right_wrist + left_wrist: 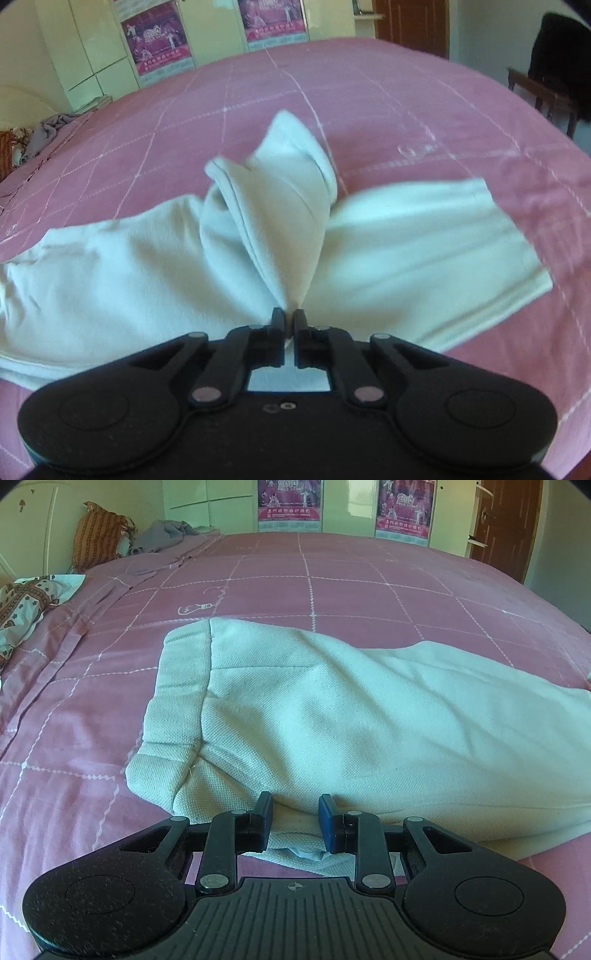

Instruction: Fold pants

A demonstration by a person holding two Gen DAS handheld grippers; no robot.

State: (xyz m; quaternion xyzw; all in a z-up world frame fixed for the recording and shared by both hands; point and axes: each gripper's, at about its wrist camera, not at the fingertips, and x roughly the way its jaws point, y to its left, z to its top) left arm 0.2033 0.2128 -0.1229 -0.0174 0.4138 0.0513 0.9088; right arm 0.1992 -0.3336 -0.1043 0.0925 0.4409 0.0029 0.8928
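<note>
Pink bed (369,590): right tool (290,317) pinches white pants (406,240) leg; left tool (295,812) part-open, seemingly gripping waist edge.

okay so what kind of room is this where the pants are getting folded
Most likely a home bedroom. The white pants lie on a wide bed with a pink checked cover, pillows sit at its far corner, and a pale wardrobe with posters stands behind.

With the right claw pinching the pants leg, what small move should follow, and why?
Probably carry the right claw toward the waistband: it is shut on a lifted fold of the pants, whose leg lies unfolded on the bed.
</note>
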